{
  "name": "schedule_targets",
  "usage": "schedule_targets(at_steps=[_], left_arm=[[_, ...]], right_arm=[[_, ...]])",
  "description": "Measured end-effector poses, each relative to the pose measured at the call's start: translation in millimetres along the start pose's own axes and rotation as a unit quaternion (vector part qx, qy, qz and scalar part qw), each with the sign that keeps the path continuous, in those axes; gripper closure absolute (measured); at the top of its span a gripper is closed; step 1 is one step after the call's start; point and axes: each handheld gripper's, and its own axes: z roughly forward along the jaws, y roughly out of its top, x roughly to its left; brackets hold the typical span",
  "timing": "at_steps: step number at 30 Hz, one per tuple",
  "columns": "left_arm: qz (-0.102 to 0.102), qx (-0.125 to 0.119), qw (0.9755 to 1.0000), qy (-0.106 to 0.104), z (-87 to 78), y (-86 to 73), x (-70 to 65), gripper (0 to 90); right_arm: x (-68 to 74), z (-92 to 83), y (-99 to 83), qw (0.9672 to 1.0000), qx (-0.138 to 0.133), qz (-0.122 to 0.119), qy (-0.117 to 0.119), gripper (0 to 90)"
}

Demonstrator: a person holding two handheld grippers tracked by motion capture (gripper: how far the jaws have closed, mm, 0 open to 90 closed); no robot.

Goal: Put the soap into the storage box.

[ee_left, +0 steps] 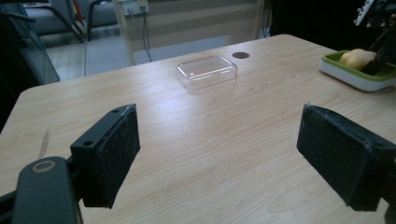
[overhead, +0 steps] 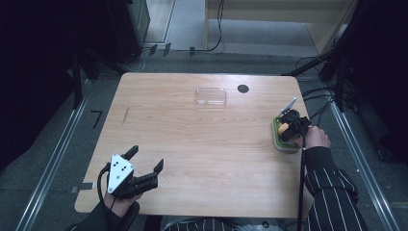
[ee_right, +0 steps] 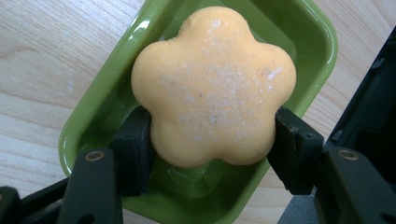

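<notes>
The counter [overhead: 202, 144] carried a green dish [ee_right: 93, 107] near its right edge. The right claw [ee_right: 212, 140] was clenched on the flower-shaped soap [ee_right: 212, 84] inside it; the slick soap could slip, or the dish lift. The left claw [ee_left: 224, 154] rested released, well apart.

A wooden table [overhead: 202, 144] seen from above. A clear lid [overhead: 210, 96] lies near twelve o'clock, with a small round hole [overhead: 243, 88] just beside it toward one o'clock. At three o'clock, near the edge, a dish [overhead: 278, 137] holds a flower-shaped soap [ee_right: 212, 86]. The left gripper [overhead: 144, 161] rests at seven o'clock.
</notes>
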Motion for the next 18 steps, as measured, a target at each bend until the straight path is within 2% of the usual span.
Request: schedule_targets(at_steps=[18], left_arm=[[0.000, 0.000, 1.0000, 0.000, -0.3, 0.1, 0.0, 13.7]], right_arm=[[1.7, 1.1, 0.1, 1.0000, 0.009, 0.001, 0.000, 39.1]])
